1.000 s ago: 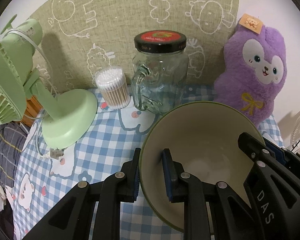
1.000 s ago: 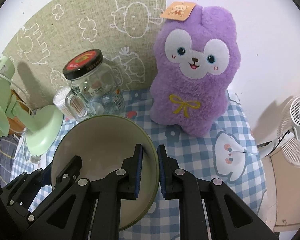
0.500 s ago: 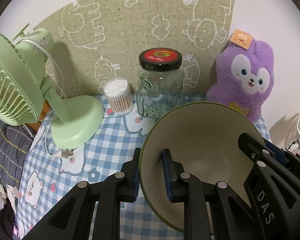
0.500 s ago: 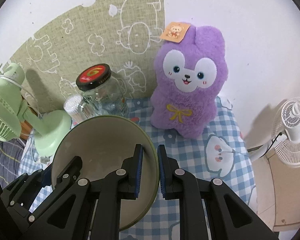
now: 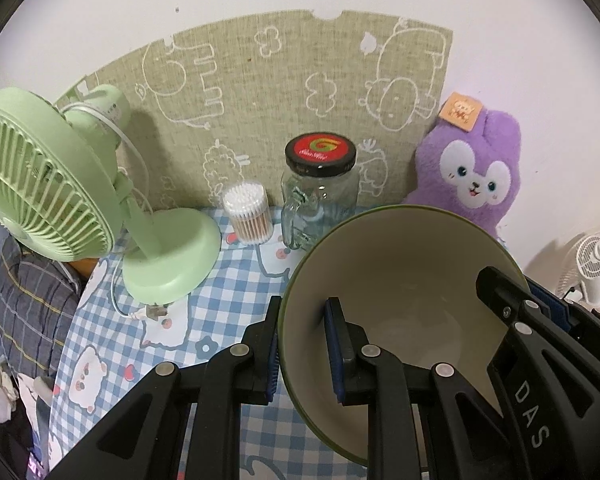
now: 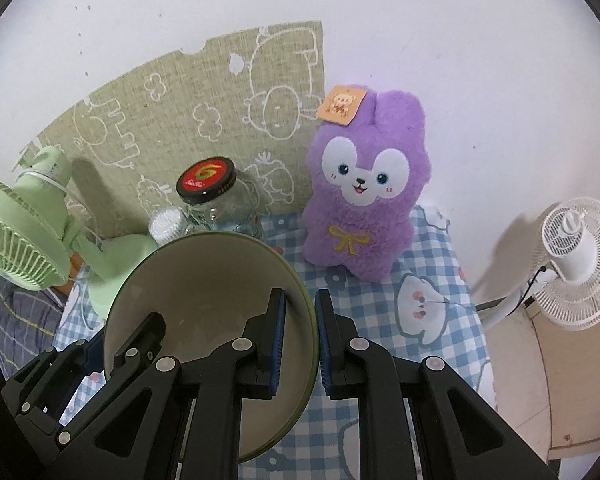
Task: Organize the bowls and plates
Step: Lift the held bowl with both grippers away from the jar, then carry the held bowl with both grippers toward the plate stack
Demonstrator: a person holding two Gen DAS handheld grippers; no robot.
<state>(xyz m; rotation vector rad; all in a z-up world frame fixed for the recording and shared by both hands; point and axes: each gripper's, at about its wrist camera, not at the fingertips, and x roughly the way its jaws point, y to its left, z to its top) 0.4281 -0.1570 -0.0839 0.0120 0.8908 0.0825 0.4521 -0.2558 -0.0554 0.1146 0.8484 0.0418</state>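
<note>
Both tools have risen since the earlier frames, carrying the bowl (image 5: 400, 280) up, so more wall shows above the linen hanging and the jar looks smaller and farther below. One bowl, cream inside with a green rim, hangs above the checked table (image 5: 228, 280), in front of the glass jar (image 5: 320, 192). The left tool (image 5: 302, 344) pinches the bowl's left wall, one pad inside and one outside; the right tool (image 6: 300, 344) pinches the opposite wall the same way. Around the jar stand one tub of cotton swabs (image 5: 249, 214) just left of it, one green desk fan (image 5: 60, 188) farther left, and one purple plush rabbit (image 6: 364, 200) to its right. One white fan (image 6: 576, 256) stands off the table, well right of the jar.
</note>
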